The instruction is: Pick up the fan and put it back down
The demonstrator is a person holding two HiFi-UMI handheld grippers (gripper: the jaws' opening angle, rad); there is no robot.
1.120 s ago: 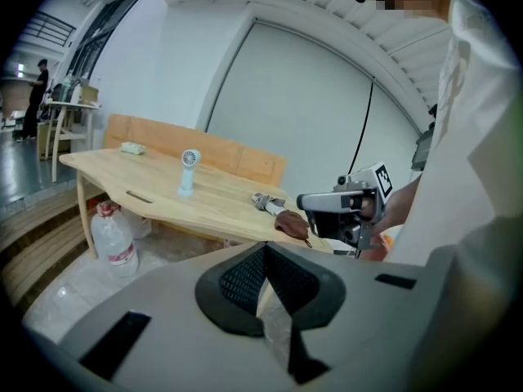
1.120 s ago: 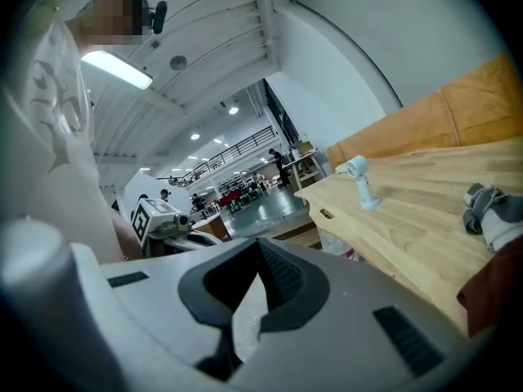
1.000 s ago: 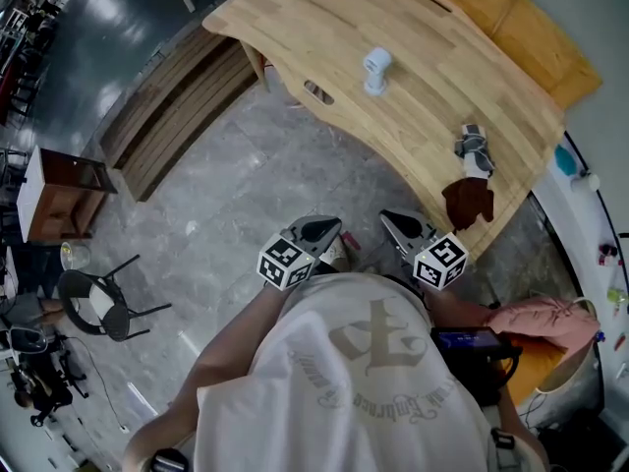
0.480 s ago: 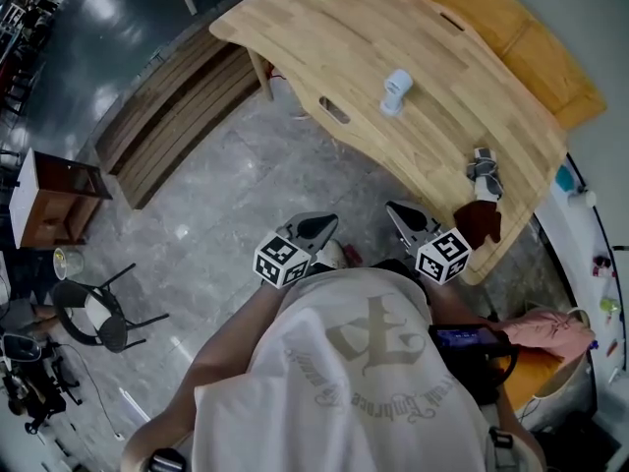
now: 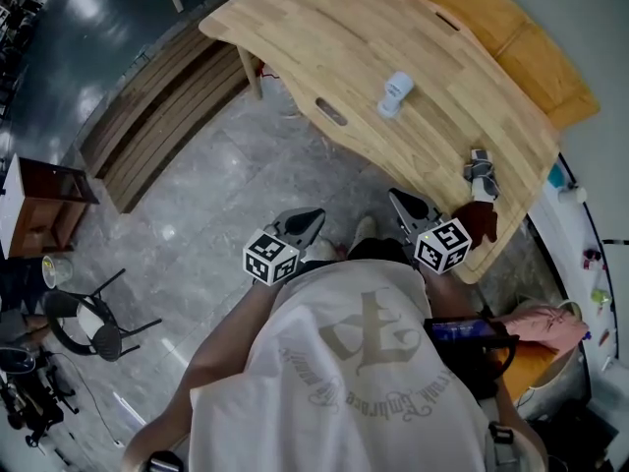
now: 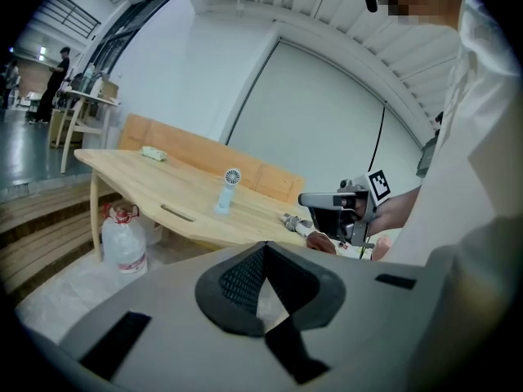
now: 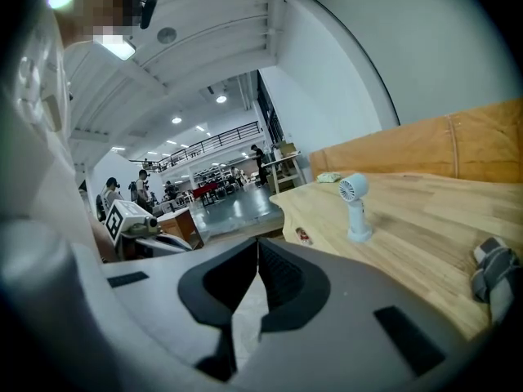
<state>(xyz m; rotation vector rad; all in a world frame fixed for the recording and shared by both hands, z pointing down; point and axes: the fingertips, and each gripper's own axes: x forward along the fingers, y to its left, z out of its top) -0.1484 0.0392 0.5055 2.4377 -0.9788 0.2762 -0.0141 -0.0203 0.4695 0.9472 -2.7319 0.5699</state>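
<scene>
**Fan straight ahead of the right claw, both claws empty**

Closest in, the left claw (image 5: 313,215) is out over the floor, jaws pressed together with nothing between them. Beside it, the right claw (image 5: 396,197) is the same story: jaws closed up, empty, its tip close to the near edge of the tabletop (image 5: 334,37). Past that edge a grey bundle (image 5: 479,167) lies off to the right, clear of my line. Further on, well apart from both claws, there's the fan (image 5: 396,93). It stands upright on its base out on the tabletop, long axis vertical, handle below the round head. It lies almost straight ahead of the right claw, a little right of the jaw line in the right gripper view. The left claw sits further off to the side. My read: the right claw is the nearer one. It needs to open first, then reach forward and take that upright handle from the side.
</scene>
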